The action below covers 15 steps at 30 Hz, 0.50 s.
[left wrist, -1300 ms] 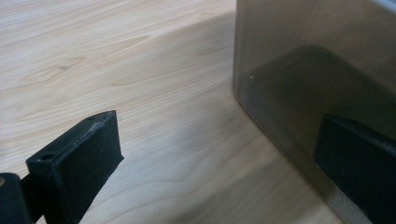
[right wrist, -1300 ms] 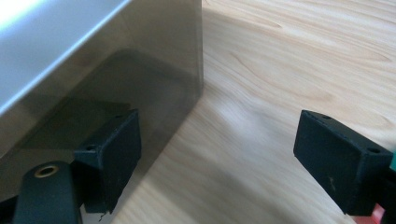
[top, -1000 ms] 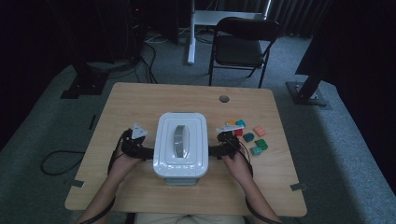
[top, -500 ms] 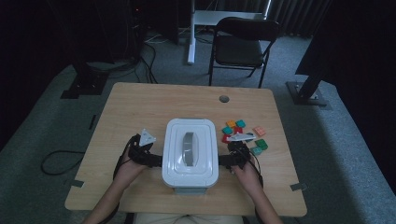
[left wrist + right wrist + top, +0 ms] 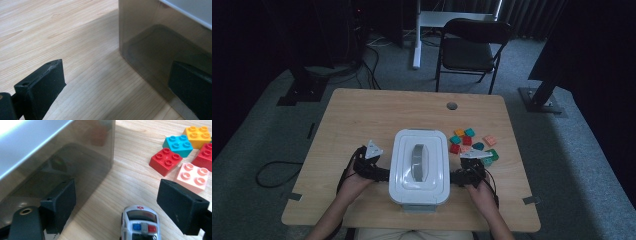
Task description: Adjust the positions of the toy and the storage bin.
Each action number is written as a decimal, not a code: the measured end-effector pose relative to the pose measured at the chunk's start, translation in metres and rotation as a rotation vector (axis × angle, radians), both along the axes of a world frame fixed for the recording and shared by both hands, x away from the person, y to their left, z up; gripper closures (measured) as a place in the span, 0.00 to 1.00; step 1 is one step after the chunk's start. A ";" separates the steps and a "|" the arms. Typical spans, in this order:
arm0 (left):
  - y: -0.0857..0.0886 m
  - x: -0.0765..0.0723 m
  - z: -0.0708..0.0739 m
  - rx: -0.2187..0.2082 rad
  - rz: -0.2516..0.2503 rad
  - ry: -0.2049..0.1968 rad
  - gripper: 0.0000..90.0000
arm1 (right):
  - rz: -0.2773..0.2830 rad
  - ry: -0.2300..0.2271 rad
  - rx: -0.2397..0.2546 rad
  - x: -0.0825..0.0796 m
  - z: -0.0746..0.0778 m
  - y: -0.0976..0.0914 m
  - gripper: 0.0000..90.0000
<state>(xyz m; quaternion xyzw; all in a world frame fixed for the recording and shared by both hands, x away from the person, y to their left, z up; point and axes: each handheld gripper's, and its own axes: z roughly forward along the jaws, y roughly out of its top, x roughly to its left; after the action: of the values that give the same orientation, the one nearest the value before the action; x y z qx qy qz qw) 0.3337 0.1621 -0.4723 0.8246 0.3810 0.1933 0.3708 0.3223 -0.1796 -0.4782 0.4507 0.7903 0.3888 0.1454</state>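
A box with a white lid and grey handle (image 5: pixel 418 167) stands on the wooden table (image 5: pixel 362 115) near its front edge. My left gripper (image 5: pixel 379 172) is at the box's left side, open. In the left gripper view its jaws are spread wide (image 5: pixel 118 67), and the smoky translucent box wall (image 5: pixel 155 37) lies behind the right-hand one. My right gripper (image 5: pixel 459 176) is at the box's right side, also open (image 5: pixel 117 192). One jaw lies against the box wall (image 5: pixel 62 152). A small white toy car (image 5: pixel 140 222) sits on the table between the jaws.
Several coloured bricks (image 5: pixel 472 142) lie right of the box; a red one (image 5: pixel 166 161), a teal one (image 5: pixel 181 142), an orange one (image 5: pixel 198 133) and a pink one (image 5: pixel 193 176) are close to my right gripper. A folding chair (image 5: pixel 472 50) stands beyond the table.
The box has slid toward the table's front edge and slightly right, with both grippers moving along at its sides.
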 end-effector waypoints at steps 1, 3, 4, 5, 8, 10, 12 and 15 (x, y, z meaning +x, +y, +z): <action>-0.002 0.000 0.000 -0.002 -0.002 -0.001 0.02 | 0.000 -0.002 -0.002 -0.001 0.000 -0.001 0.17; -0.004 -0.001 0.000 -0.001 -0.011 0.005 0.02 | -0.001 0.000 0.000 -0.002 0.000 -0.004 0.17; -0.005 -0.002 -0.001 0.000 -0.016 0.005 0.02 | -0.001 0.004 0.001 -0.002 0.000 -0.006 0.17; -0.006 -0.002 -0.001 0.000 -0.020 0.007 0.02 | -0.003 0.005 0.002 -0.002 0.000 -0.007 0.17; -0.008 -0.003 -0.002 -0.002 -0.026 0.007 0.02 | -0.010 0.001 0.002 -0.003 0.000 -0.010 0.17; -0.006 -0.002 -0.004 -0.018 -0.027 0.012 0.02 | -0.011 -0.009 0.004 -0.005 0.000 -0.012 0.17; -0.004 -0.002 -0.006 -0.039 -0.036 0.016 0.02 | -0.008 -0.029 0.012 -0.006 -0.001 -0.015 0.13; 0.003 -0.002 -0.009 -0.084 -0.045 -0.019 0.02 | -0.015 -0.035 0.011 -0.008 -0.005 -0.022 0.13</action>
<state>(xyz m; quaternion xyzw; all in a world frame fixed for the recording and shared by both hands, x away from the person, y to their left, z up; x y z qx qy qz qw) 0.3316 0.1650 -0.4813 0.8148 0.3664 0.1766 0.4132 0.3146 -0.2017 -0.4834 0.4505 0.7821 0.3999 0.1594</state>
